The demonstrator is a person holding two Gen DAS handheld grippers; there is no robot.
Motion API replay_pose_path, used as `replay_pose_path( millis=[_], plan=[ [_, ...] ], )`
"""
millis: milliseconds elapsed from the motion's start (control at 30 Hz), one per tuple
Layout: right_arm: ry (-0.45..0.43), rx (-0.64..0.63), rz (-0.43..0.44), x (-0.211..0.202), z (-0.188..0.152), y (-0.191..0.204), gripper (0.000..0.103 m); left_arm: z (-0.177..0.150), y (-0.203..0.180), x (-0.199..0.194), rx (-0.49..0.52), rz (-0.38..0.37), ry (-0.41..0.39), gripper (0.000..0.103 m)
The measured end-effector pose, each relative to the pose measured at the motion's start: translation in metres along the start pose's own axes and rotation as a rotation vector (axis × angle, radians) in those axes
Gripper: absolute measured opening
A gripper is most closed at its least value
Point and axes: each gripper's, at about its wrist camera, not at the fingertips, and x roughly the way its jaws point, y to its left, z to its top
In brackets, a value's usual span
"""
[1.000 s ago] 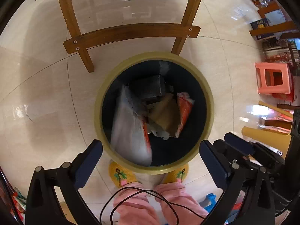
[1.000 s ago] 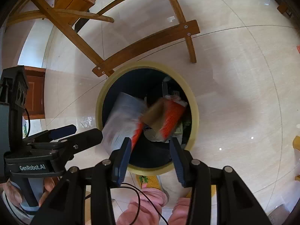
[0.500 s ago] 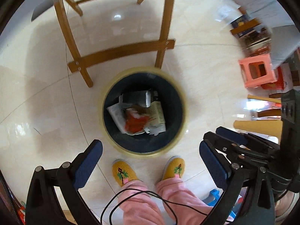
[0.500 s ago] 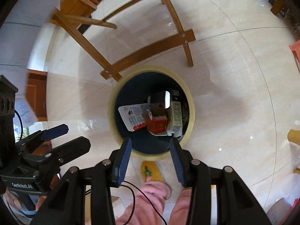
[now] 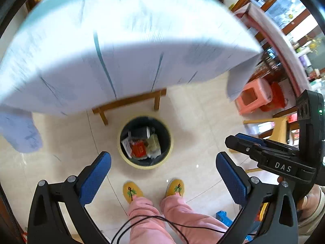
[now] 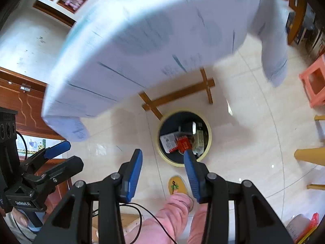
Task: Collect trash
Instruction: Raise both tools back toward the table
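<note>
Crumpled wrappers [image 5: 140, 149] inside round bin [image 5: 124, 154]

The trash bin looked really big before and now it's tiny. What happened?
Both grippers rose away from the bin, so it looks smaller and the cloth-covered table now fills the top of both views. The wrappers seen tumbling in earlier have settled inside. The left gripper and right gripper are open and empty, as before. The bin and the yellow slippers haven't moved.

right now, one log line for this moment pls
step: trash dropped | left gripper: open, empty | right gripper: open, empty | trash bin: on floor, wrappers inside | table: above bin
</note>
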Motion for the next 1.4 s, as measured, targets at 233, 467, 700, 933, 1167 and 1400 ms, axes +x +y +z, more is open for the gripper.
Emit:
replay_pose_path(
  millis=[233,467,700,933,1167,1400],
  plan=[
    [-0.126,-0.064,0.018,-0.098,0.009,0.050,0.043,0.022,-0.027,-0.103,0.073,-0.077,-0.115,0.102],
    [-0.304,-0.081,0.039,-0.164,0.015,0.080,0.043,0.054,-0.042,-0.186,0.171,-0.104,-0.294,0.102],
    [-0.444,-0.078,0.035,-0.196,0.031,0.105,0.043,0.079,-0.046,-0.242,0.244,-0.095,-0.452,0.102],
    [-0.508,-0.043,0.045,-0.204,0.048,0.113,0.043,0.112,-0.038,-0.261,0.258,-0.091,-0.512,0.102],
    [-0.518,-0.039,0.046,-0.202,0.090,0.104,0.043,0.154,-0.032,-0.255,0.234,-0.044,-0.507,0.102],
    [-0.497,-0.112,0.068,-0.187,0.187,0.083,0.045,0.219,-0.023,-0.224,0.132,0.007,-0.506,0.102]
  ],
)
